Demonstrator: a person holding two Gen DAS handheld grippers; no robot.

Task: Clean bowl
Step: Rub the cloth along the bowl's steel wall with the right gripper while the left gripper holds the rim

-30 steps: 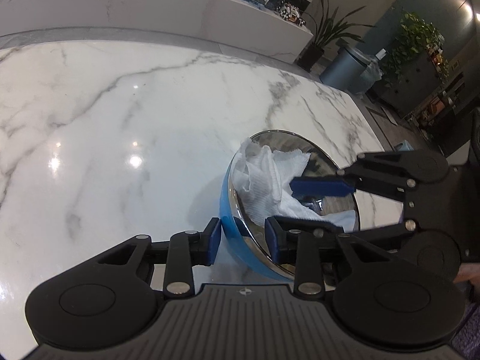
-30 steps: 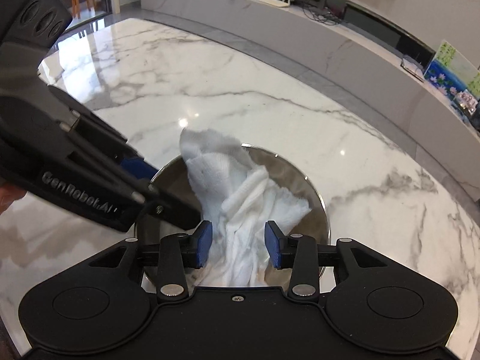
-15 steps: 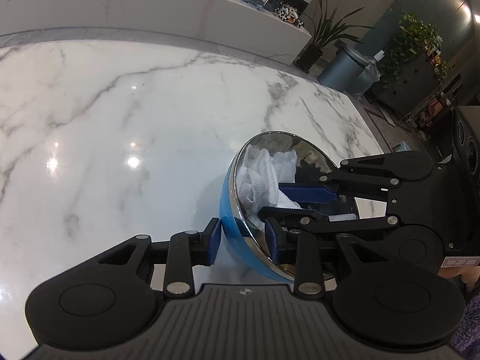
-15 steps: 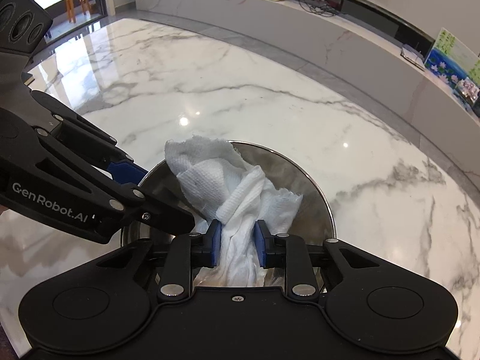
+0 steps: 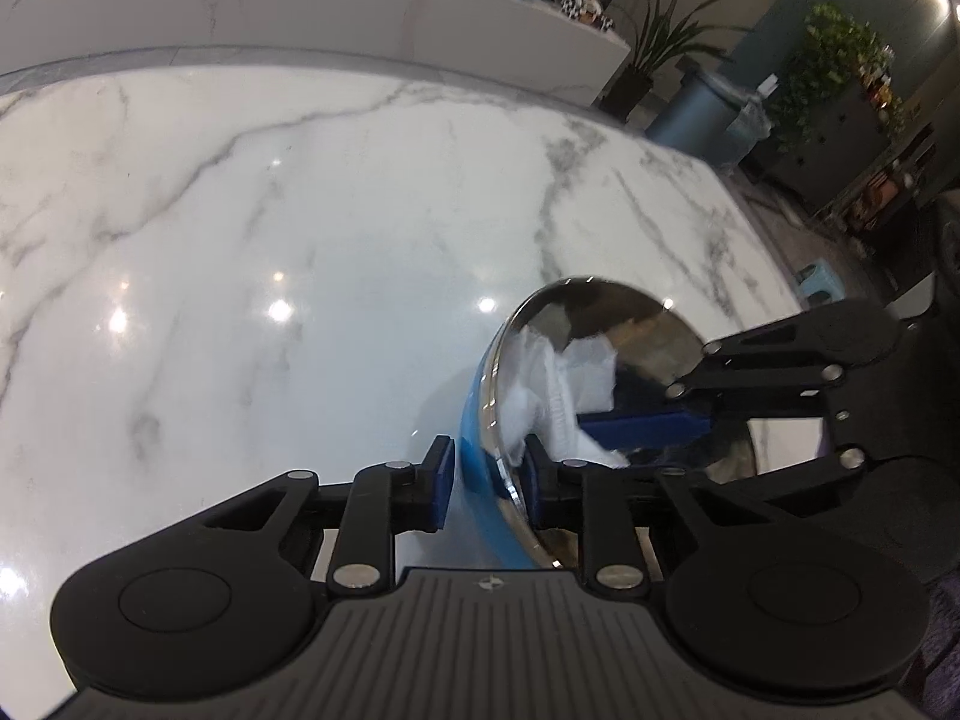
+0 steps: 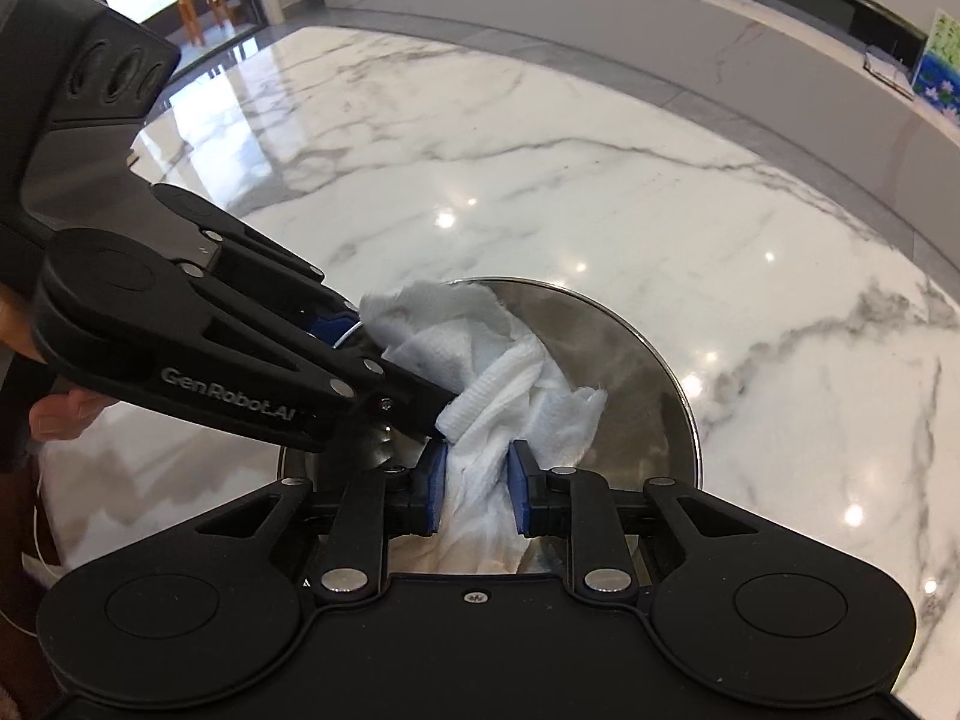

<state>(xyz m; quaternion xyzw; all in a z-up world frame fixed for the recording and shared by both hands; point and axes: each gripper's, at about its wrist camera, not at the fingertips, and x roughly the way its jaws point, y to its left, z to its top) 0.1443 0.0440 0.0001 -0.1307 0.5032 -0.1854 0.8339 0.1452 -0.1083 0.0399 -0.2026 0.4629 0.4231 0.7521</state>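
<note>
White marble with grey veins forms the table [image 5: 312, 252], which reflects several ceiling lights. Behind it runs a long marble ledge [image 5: 300, 6]; a potted plant [image 5: 654, 60] and a grey bin [image 5: 696, 114] stand past the far corner.

The bowl [image 6: 630, 372], blue outside and mirror-steel inside, sits on the table near the right edge in the left wrist view. It appears tilted, its opening turned toward the right gripper.

Left gripper [image 5: 483, 483]: its jaws straddle the near rim of the bowl, one pad outside on the blue wall, the other inside on the steel. They have just been closing, and the pads now pinch the rim.

Right gripper [image 6: 477, 495]: it reaches into the bowl from the opposite side. Its jaws have just been closing and now clamp a bunched white paper towel [image 6: 510, 384]. The towel lies against the inner wall, one corner standing above the rim beside the left gripper's fingers.

A hand [image 6: 60, 414] shows at the left edge of the right wrist view.
</note>
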